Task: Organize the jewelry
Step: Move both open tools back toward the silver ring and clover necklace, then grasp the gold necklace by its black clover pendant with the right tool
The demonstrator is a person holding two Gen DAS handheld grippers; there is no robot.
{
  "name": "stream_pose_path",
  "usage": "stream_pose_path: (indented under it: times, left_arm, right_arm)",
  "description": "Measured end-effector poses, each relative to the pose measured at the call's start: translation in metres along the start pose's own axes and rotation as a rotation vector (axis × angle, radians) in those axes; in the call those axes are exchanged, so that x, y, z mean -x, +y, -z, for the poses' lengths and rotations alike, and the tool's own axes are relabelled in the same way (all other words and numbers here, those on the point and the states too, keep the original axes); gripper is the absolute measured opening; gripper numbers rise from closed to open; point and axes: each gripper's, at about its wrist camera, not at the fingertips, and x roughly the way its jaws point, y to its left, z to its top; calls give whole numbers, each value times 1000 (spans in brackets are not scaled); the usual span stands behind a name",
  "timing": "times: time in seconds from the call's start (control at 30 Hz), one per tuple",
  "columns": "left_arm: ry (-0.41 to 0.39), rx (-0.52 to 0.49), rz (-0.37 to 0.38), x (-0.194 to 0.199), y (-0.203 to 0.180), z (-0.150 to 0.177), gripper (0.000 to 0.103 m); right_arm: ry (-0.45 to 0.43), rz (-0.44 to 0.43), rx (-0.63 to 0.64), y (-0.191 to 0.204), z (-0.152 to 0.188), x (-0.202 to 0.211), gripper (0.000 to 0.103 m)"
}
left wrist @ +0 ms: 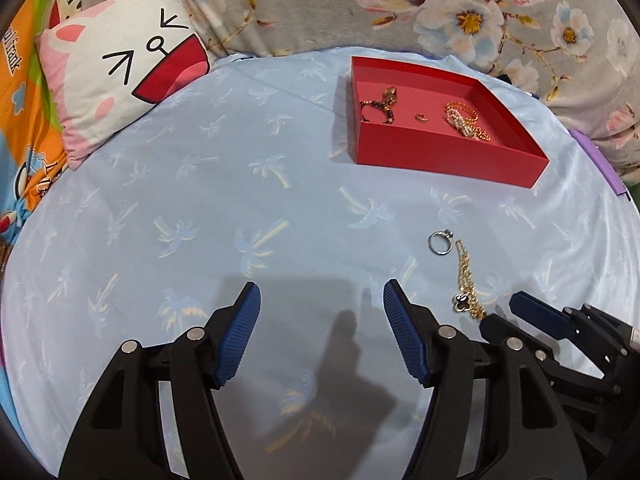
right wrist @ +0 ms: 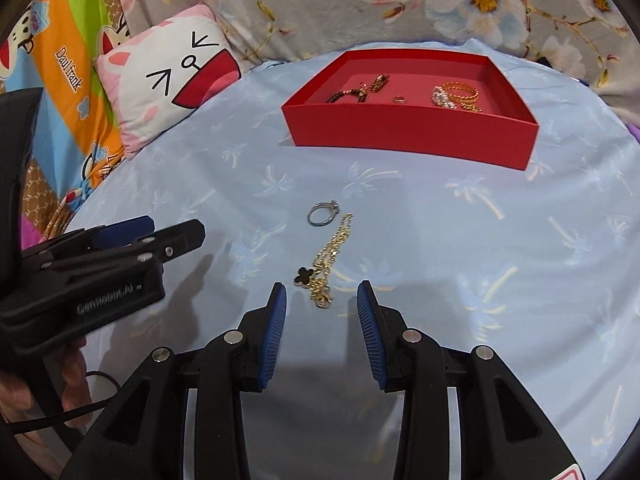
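Observation:
A red tray [left wrist: 440,152] [right wrist: 400,128] stands on the pale blue cloth at the far side. It holds a dark bead bracelet [left wrist: 378,106], a small gold ring [left wrist: 422,118] and a gold and pearl chain [left wrist: 466,120]. A silver ring [right wrist: 323,213] [left wrist: 440,242] and a gold necklace with a black clover pendant [right wrist: 326,266] [left wrist: 466,280] lie on the cloth. My right gripper [right wrist: 322,300] is open, its fingertips on either side of the necklace's near end. My left gripper [left wrist: 320,300] is open and empty, to the left of the necklace.
A cat-face cushion [left wrist: 120,72] lies at the far left. A floral fabric [left wrist: 400,8] runs along the back edge. A colourful cartoon sheet [right wrist: 60,60] lies at the left. The right gripper shows in the left wrist view [left wrist: 560,320], the left gripper in the right wrist view [right wrist: 120,256].

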Motion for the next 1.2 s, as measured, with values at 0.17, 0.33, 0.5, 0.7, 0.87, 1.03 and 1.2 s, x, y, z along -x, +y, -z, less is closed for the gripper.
stream_pose_path:
  times: [0.17, 0.33, 0.5, 0.7, 0.87, 1.03, 1.2]
  left_arm:
    - [-1, -5, -6, 0, 2, 2, 62]
    - [4, 1, -12, -2, 6, 5, 62]
    - [16, 24, -5, -4, 14, 10, 62]
    - [14, 52, 0, -1, 24, 11, 62]
    - [11, 70, -2, 2, 33, 10, 62]
    - [13, 77, -3, 2, 36, 9, 62]
    - [16, 76, 2, 1, 36, 10, 62]
  right_arm:
    - [8, 7, 2, 6, -4, -10, 36]
    - [11, 13, -7, 8, -7, -15, 36]
    - [13, 29, -7, 9, -6, -16, 36]
    - [11, 44, 4, 13, -7, -20, 37]
    - [4, 75, 29, 17, -7, -22, 37]
    - [-1, 114, 54, 21, -9, -25, 32]
    - [-4, 145, 33, 13, -10, -24, 12]
